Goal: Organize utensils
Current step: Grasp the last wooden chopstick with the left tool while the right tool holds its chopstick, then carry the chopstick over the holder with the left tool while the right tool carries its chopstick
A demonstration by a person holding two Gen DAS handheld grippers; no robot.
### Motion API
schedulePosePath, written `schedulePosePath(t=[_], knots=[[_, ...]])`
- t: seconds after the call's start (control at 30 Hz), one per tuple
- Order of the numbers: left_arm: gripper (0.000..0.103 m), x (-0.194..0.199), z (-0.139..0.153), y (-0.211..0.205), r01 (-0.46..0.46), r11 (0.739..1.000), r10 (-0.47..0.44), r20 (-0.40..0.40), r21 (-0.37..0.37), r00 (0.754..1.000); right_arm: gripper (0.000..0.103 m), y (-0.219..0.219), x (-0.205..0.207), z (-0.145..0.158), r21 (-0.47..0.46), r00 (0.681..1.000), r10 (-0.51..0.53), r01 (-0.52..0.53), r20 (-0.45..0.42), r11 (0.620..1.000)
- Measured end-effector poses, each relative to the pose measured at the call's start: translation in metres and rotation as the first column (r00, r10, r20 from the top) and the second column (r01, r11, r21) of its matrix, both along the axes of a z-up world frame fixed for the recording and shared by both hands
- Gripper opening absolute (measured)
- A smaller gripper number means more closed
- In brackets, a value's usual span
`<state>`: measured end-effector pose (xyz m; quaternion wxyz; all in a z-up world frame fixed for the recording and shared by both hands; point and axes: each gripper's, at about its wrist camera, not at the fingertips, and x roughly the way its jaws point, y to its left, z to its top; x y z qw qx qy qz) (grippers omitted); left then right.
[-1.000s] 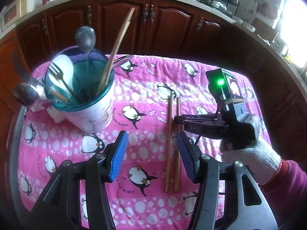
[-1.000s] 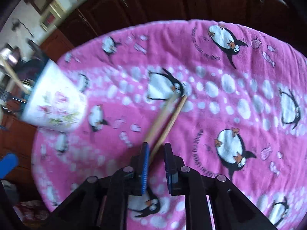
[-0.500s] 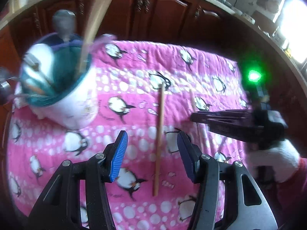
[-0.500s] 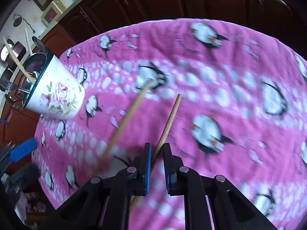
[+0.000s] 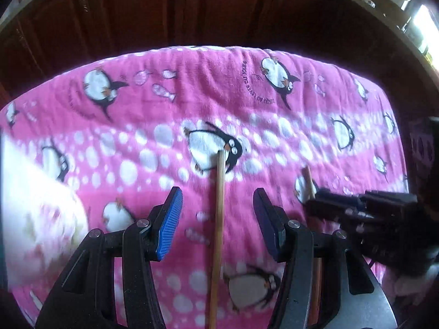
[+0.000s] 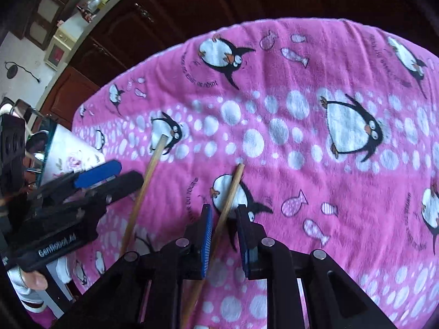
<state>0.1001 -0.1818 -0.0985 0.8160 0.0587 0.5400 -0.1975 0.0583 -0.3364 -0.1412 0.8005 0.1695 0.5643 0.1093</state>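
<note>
Two wooden chopsticks lie on the pink penguin cloth (image 5: 219, 87). One chopstick (image 5: 218, 219) lies between the fingers of my open left gripper (image 5: 216, 211); the pads do not touch it. The other chopstick (image 6: 229, 194) runs between the fingers of my right gripper (image 6: 223, 216), which has a wider gap than before, and the stick looks loose in it. In the left wrist view the right gripper (image 5: 343, 208) and its chopstick (image 5: 308, 181) are at the right. The white flowered utensil cup (image 6: 68, 156) stands at the left, blurred at the left wrist view's edge (image 5: 35, 208).
Dark wooden cabinets (image 5: 192, 8) run behind the table. The left gripper (image 6: 90, 186) shows at the left of the right wrist view, beside the first chopstick (image 6: 145, 186). The cup holds spoons and other utensils, mostly cut off.
My left gripper has moved forward and down over the left chopstick, and the cup slid out of its view. The right gripper carried its chopstick aside to the right and its fingers have parted.
</note>
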Motion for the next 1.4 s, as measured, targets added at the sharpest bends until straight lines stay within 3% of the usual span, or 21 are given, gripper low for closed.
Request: schedulePosePath(t=[0.17, 0.23, 0.27, 0.3, 0.37, 0.63, 0.9, 1.07, 1.4], knots=[[0.051, 0.016, -0.018, -0.014, 0.021, 0.997, -0.018, -0.031, 0.073, 0.999, 0.016, 0.006, 0.009, -0.003, -0.004, 0.999, 0.02, -0.02, 0.035, 1.0], [0.036, 0.021, -0.024, -0.017, 0.02, 0.998, -0.017, -0.05, 0.067, 0.999, 0.011, 0.01, 0.011, -0.004, -0.017, 0.999, 0.026, -0.025, 0.048, 1.0], [0.016, 0.02, -0.021, -0.016, 0.018, 0.998, -0.017, -0.029, 0.063, 0.999, 0.011, 0.011, 0.011, -0.004, -0.014, 0.998, 0.025, -0.024, 0.055, 1.0], [0.006, 0.021, -0.021, -0.015, 0.024, 0.999, -0.022, -0.036, 0.048, 0.999, 0.01, 0.009, 0.01, -0.002, -0.004, 0.998, 0.019, -0.019, 0.065, 1.0], [0.006, 0.016, -0.015, -0.008, 0.031, 0.999, -0.032, -0.055, -0.012, 0.998, 0.01, 0.005, 0.003, 0.008, 0.02, 0.995, 0.012, -0.014, 0.101, 1.0], [0.006, -0.035, 0.043, 0.031, 0.058, 0.983, -0.049, 0.061, -0.172, 0.997, 0.008, 0.008, -0.028, 0.063, 0.039, 0.973, 0.049, -0.059, 0.227, 0.997], [0.006, -0.083, 0.108, 0.074, 0.041, 0.969, 0.002, 0.175, -0.242, 0.985, 0.005, 0.031, -0.064, 0.128, 0.009, 0.917, 0.111, -0.124, 0.383, 0.992], [0.006, -0.101, 0.142, 0.11, 0.013, 0.956, 0.054, 0.22, -0.292, 0.974, 0.005, 0.05, -0.08, 0.154, -0.017, 0.887, 0.155, -0.164, 0.435, 0.986], [0.006, -0.108, 0.222, 0.171, -0.027, 0.929, 0.164, 0.345, -0.369, 0.924, 0.005, 0.091, -0.08, 0.218, -0.016, 0.817, 0.213, -0.243, 0.536, 0.97]])
